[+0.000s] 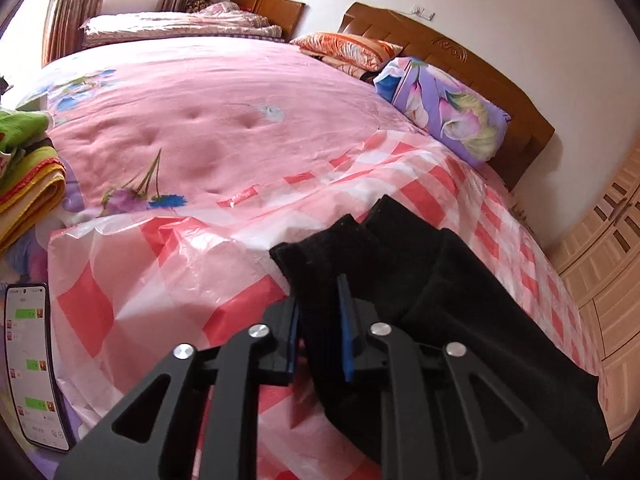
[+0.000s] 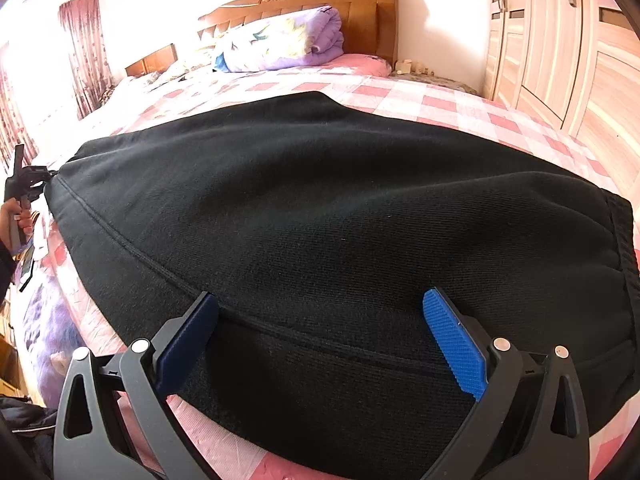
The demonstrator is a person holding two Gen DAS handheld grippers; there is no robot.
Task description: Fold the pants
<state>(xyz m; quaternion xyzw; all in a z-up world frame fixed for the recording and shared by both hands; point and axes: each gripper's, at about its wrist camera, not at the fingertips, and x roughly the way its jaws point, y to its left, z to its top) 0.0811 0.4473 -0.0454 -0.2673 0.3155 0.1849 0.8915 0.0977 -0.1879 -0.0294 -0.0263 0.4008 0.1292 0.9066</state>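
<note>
Black pants [image 2: 320, 208] lie across the red-and-white checked plastic sheet [image 1: 160, 272] on the bed, with the ribbed waistband at the right in the right wrist view. My left gripper [image 1: 319, 300] is shut on the leg end of the pants [image 1: 460, 300]; black cloth fills the gap between its blue pads and the cuffs stick out beyond them. My right gripper [image 2: 322, 298] stands wide open over the near edge of the pants close to the waistband, its pads apart on either side of a seam. At the far left of that view, a hand [image 2: 12, 216] holds the left gripper [image 2: 28, 176].
A phone [image 1: 32, 364] with a lit screen lies at the bed's near left corner. Folded blankets [image 1: 28, 176] are stacked at the left edge. A rolled purple quilt [image 1: 444, 108] rests by the wooden headboard [image 1: 480, 64]. A wardrobe [image 2: 560, 60] stands on the right.
</note>
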